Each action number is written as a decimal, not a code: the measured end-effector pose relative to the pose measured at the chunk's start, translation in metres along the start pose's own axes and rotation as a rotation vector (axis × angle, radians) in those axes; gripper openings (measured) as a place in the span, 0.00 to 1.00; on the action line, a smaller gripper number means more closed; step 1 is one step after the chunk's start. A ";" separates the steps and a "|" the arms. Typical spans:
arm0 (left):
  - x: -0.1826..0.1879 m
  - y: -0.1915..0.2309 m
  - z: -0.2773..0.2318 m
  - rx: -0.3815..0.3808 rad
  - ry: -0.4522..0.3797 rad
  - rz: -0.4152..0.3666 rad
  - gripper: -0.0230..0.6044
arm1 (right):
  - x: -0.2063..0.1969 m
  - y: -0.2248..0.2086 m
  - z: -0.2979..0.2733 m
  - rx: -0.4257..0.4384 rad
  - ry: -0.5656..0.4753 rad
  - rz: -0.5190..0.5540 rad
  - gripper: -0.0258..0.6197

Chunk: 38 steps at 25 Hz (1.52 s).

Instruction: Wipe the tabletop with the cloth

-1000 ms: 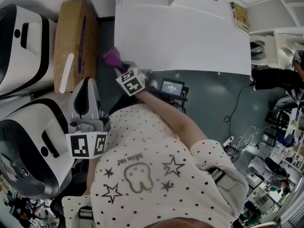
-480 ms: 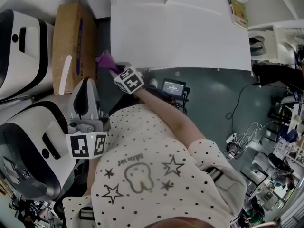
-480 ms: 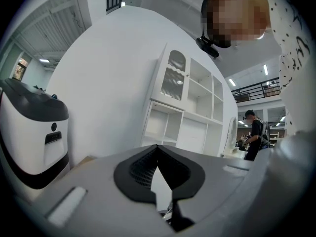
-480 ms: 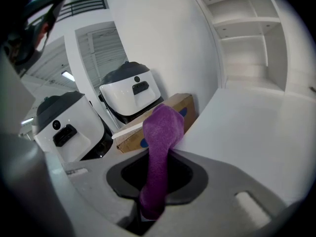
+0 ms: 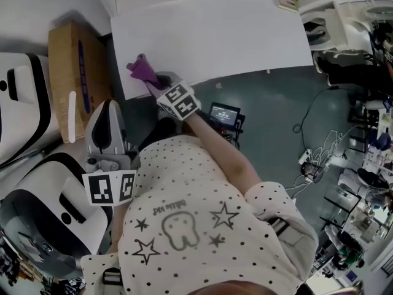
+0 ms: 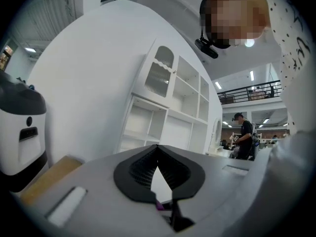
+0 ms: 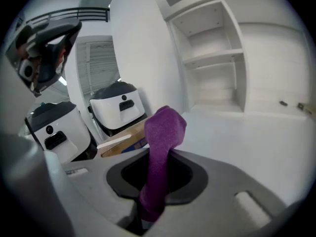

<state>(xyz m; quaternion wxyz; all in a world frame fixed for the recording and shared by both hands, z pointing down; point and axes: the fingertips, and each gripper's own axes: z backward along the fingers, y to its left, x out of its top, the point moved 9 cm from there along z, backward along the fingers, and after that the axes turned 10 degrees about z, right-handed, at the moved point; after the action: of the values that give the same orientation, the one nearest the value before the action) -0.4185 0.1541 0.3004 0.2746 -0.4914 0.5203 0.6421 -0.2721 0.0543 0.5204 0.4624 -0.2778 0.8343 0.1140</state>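
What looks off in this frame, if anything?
Only the cloth: it stands bunched upright from the right gripper, by the left edge of the tabletop, rather than spread flat on it. Nothing spilled or damaged shows.

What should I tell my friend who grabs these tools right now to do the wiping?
Left tool: shut, empty, held near the body.
Right tool: shut on the purple cloth.
The cloth is at the white tabletop's corner beside the cardboard box; contact unclear.
Done: cloth picked up.
To do: wipe across the tabletop, probably all of it.
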 end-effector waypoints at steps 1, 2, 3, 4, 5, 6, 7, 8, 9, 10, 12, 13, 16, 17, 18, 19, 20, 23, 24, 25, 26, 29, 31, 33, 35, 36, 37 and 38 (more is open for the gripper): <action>-0.002 -0.005 -0.006 -0.019 0.007 0.000 0.03 | 0.000 -0.010 0.012 -0.036 -0.014 0.001 0.14; -0.005 -0.010 -0.013 -0.035 0.014 0.000 0.03 | 0.000 -0.021 0.025 -0.071 -0.026 0.002 0.14; -0.008 -0.015 -0.019 -0.049 0.021 0.000 0.03 | -0.002 -0.032 0.038 -0.106 -0.036 0.003 0.14; -0.010 -0.022 -0.026 -0.064 0.028 0.000 0.03 | -0.004 -0.044 0.051 -0.144 -0.044 0.005 0.14; -0.013 -0.028 -0.033 -0.080 0.036 -0.002 0.03 | -0.006 -0.056 0.065 -0.182 -0.051 0.007 0.14; -0.016 -0.036 -0.041 -0.095 0.043 -0.004 0.03 | -0.008 -0.068 0.079 -0.219 -0.057 0.009 0.14; -0.018 -0.043 -0.049 -0.108 0.050 -0.006 0.03 | -0.011 -0.081 0.093 -0.253 -0.060 0.010 0.14; -0.021 -0.052 -0.057 -0.118 0.055 -0.010 0.03 | -0.016 -0.094 0.106 -0.282 -0.056 0.007 0.14; -0.025 -0.060 -0.065 -0.125 0.057 -0.013 0.03 | -0.022 -0.107 0.119 -0.306 -0.046 0.000 0.14; -0.029 -0.069 -0.072 -0.129 0.056 -0.017 0.03 | -0.028 -0.120 0.132 -0.326 -0.037 -0.011 0.14; -0.038 -0.088 -0.088 -0.125 0.049 -0.024 0.03 | -0.043 -0.147 0.159 -0.355 -0.022 -0.033 0.14; -0.043 -0.098 -0.096 -0.117 0.042 -0.027 0.03 | -0.049 -0.162 0.174 -0.367 -0.016 -0.042 0.14; -0.058 -0.134 -0.123 -0.086 0.016 -0.023 0.03 | -0.069 -0.212 0.220 -0.408 -0.003 -0.052 0.14; -0.064 -0.146 -0.132 -0.078 0.007 -0.019 0.03 | -0.075 -0.230 0.235 -0.421 0.003 -0.052 0.14; -0.070 -0.159 -0.141 -0.072 -0.003 -0.013 0.03 | -0.082 -0.247 0.249 -0.430 0.010 -0.054 0.14; -0.076 -0.171 -0.150 -0.068 -0.010 -0.008 0.03 | -0.088 -0.262 0.261 -0.436 0.016 -0.058 0.14; -0.082 -0.183 -0.158 -0.065 -0.015 -0.002 0.03 | -0.094 -0.277 0.272 -0.439 0.020 -0.066 0.14; -0.097 -0.218 -0.181 -0.055 -0.025 0.013 0.03 | -0.104 -0.311 0.295 -0.431 0.019 -0.083 0.14; -0.100 -0.228 -0.188 -0.053 -0.026 0.015 0.03 | -0.105 -0.321 0.301 -0.426 0.017 -0.083 0.14; -0.104 -0.238 -0.194 -0.055 -0.026 0.017 0.03 | -0.106 -0.331 0.305 -0.423 0.015 -0.083 0.14; -0.107 -0.245 -0.200 -0.058 -0.023 0.020 0.03 | -0.106 -0.339 0.308 -0.422 0.014 -0.084 0.14; -0.113 -0.256 -0.211 -0.049 -0.009 0.017 0.03 | -0.106 -0.357 0.309 -0.412 0.016 -0.096 0.14; -0.113 -0.255 -0.217 -0.025 -0.010 0.019 0.03 | -0.105 -0.365 0.305 -0.402 0.021 -0.102 0.14; -0.113 -0.250 -0.223 -0.002 -0.010 0.022 0.03 | -0.104 -0.372 0.300 -0.400 0.024 -0.111 0.14; -0.111 -0.246 -0.230 0.008 -0.007 0.019 0.03 | -0.101 -0.379 0.294 -0.402 0.027 -0.120 0.14; -0.110 -0.244 -0.233 0.011 -0.005 0.020 0.03 | -0.099 -0.382 0.291 -0.403 0.030 -0.123 0.14; -0.109 -0.242 -0.237 0.013 -0.003 0.022 0.03 | -0.096 -0.385 0.287 -0.403 0.033 -0.125 0.14; -0.108 -0.240 -0.240 0.015 0.000 0.025 0.03 | -0.092 -0.388 0.282 -0.401 0.036 -0.128 0.14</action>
<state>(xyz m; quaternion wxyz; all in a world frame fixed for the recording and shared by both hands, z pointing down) -0.0893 0.0202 0.3096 0.2706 -0.4827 0.5313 0.6415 0.1872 -0.1044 0.4690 0.3890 -0.4186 0.7838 0.2431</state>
